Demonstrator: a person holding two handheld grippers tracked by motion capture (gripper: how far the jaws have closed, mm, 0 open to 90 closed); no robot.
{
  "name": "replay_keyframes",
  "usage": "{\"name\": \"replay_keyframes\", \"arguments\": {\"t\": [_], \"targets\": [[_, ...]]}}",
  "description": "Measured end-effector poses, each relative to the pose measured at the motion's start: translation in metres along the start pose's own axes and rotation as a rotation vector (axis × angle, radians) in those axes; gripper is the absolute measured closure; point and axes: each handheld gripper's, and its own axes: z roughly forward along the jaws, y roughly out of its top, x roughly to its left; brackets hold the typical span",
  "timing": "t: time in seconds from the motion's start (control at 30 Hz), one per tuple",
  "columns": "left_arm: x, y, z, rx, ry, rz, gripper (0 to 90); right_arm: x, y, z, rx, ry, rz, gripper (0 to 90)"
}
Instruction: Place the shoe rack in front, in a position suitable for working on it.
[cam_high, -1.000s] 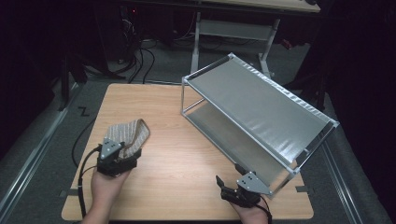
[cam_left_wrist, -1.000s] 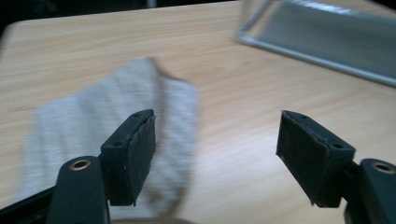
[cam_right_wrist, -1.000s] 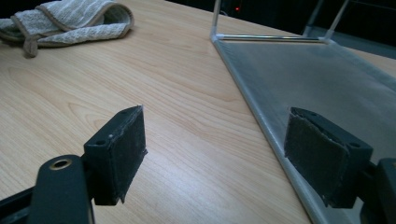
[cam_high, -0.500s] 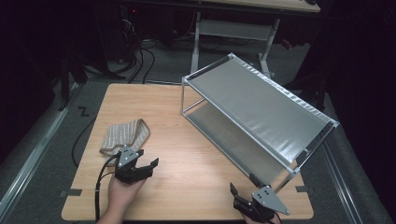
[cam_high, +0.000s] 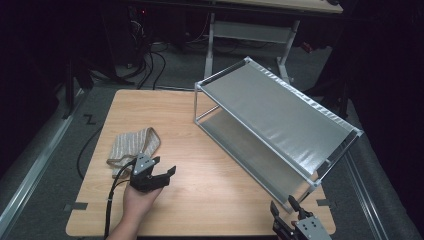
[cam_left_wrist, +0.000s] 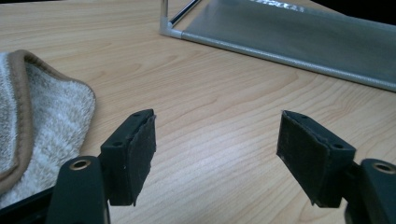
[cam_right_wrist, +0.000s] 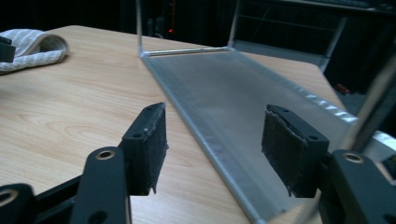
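Observation:
A folded beige-and-grey towel (cam_high: 132, 145) lies on the left part of the wooden table (cam_high: 210, 195). My left gripper (cam_high: 165, 166) sits just right of its near corner, open, with nothing between the pads. In the left gripper view the towel (cam_left_wrist: 46, 112) lies left of the left gripper (cam_left_wrist: 217, 135). A silver two-shelf metal rack (cam_high: 280, 112) stands tilted on the right. My right gripper (cam_high: 283, 205) is at the table's front right corner, by the rack's near end. Its jaws have just been closing, with nothing between them. In the right gripper view the right gripper (cam_right_wrist: 212, 126) faces the rack's lower shelf (cam_right_wrist: 224, 88).
Black cables (cam_high: 145, 60) lie on the floor beyond the table. A second table's metal frame (cam_high: 250, 30) stands behind the rack. Bare wood stretches between the towel and the rack. The towel (cam_right_wrist: 32, 44) shows far left in the right gripper view.
My left gripper has come off the towel's near edge and moved right. My right gripper has shifted right and toward the table's front edge, and its jaws stand narrower.

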Motion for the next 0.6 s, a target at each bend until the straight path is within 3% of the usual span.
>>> {"name": "replay_keyframes", "arguments": {"t": [0.23,0.27,0.33,0.6], "targets": [[-0.001,0.001,0.008,0.007,-0.019,-0.001,29.1,-0.009,-0.002,-0.012,-0.011,-0.067,0.022,46.4],[-0.002,0.002,0.010,0.011,-0.025,0.000,29.1,-0.013,-0.003,-0.015,-0.014,-0.108,0.028,47.8],[-0.003,0.002,0.010,0.009,-0.028,0.003,29.5,-0.018,-0.003,-0.016,-0.020,-0.131,0.034,49.1],[-0.003,-0.001,0.005,0.017,-0.020,0.015,30.4,-0.033,0.000,-0.008,-0.038,-0.191,0.058,54.8]]}}
